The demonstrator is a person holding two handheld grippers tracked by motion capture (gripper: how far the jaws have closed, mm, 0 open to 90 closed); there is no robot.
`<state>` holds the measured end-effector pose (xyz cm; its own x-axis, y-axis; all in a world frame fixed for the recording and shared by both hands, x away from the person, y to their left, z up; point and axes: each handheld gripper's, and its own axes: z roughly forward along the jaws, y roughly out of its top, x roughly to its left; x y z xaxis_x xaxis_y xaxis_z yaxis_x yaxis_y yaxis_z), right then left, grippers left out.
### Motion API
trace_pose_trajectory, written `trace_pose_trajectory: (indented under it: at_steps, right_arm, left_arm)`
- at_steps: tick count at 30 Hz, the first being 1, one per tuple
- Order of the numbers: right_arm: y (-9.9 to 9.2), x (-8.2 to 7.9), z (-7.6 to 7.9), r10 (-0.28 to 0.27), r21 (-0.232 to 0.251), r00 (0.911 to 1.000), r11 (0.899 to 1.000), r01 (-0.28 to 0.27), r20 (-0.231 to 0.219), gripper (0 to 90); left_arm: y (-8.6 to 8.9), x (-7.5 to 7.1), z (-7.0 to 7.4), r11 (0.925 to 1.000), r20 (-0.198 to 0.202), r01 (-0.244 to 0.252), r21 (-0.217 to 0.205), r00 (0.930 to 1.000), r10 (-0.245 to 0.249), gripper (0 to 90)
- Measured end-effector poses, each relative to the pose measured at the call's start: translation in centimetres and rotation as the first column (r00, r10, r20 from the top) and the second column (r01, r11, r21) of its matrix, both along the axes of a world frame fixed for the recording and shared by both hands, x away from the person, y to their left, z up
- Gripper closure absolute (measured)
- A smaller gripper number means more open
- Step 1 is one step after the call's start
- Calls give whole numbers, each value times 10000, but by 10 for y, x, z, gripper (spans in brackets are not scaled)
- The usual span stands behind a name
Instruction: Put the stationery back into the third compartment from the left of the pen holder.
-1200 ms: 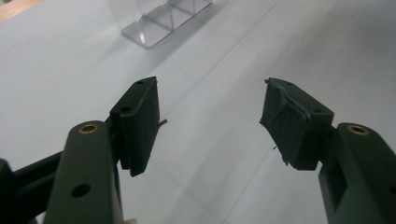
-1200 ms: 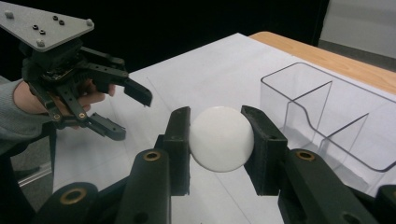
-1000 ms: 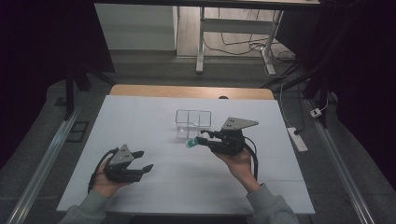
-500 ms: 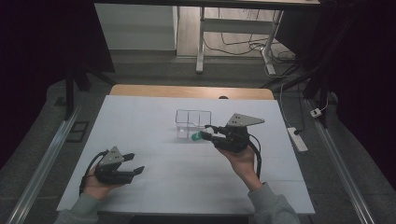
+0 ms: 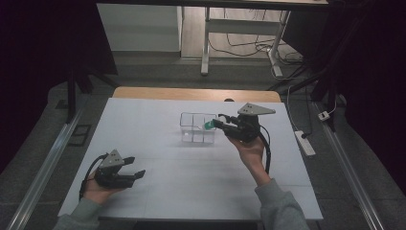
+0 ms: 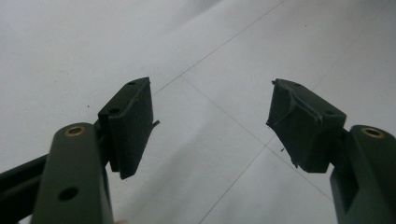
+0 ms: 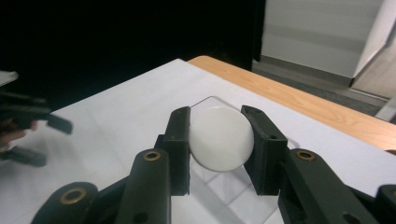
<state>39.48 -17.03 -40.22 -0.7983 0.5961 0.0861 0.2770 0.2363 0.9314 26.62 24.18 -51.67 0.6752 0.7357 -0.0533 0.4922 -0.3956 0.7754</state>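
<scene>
- Table (image 5: 158, 191): white top, nothing on it has shifted vs a sec ago. The far wooden edge is in shot, but the near edge is cut off under my sleeves.
- Clear box (image 5: 191, 125): same spot, mid-table, with dividers inside. It's see-through, so I can't tell which compartments are empty or how many there are. In the right gripper view it's mostly hidden behind the jaws.
- R gripper (image 5: 218, 123): it's come up and moved toward the box's right edge. It was lower, by the front wall, a sec ago. Jaws are pinched on the round piece, grip unchanged. Imo that's the carry done, and next is lining up over a compartment.
- L gripper (image 5: 135, 166): it's pulled back to the near-left corner, well away from the box. Jaws have just been opening and are now spread, w/ nothing between them (image 6: 210, 116), just bare table. Looks parked, so no part in this step afaict.
- Round piece (image 5: 209, 125): held off the table, right at the box's right rim. It looks green from the high view, but the right gripper view shows a plain white disc face (image 7: 222, 137). Can't tell if it's a cap, a puck or sth else, and its sides are covered by the pads.
</scene>
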Motion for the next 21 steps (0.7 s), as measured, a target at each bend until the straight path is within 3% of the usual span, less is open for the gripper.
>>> trace_pose_trajectory:
  at_steps: [5, 11, 21]
  right_arm:
    - [1, 20, 0, -317, -209, 9986, 9993, 309, -427, 649]
    - [5, 38, -5, -779, -777, 9952, 9943, 732, -589, 649]
    - [12, 45, -13, -881, -1147, 9919, 9904, 774, -917, 647]
  left_arm:
    - [-1, 1, -1, 10000, -96, 37, 59, 9999, -36, 298]
    - [-2, 0, -2, 9999, -79, 54, 148, 10000, -53, 293]
    - [-2, 1, -2, 9999, 2, 35, 162, 10000, -35, 293]
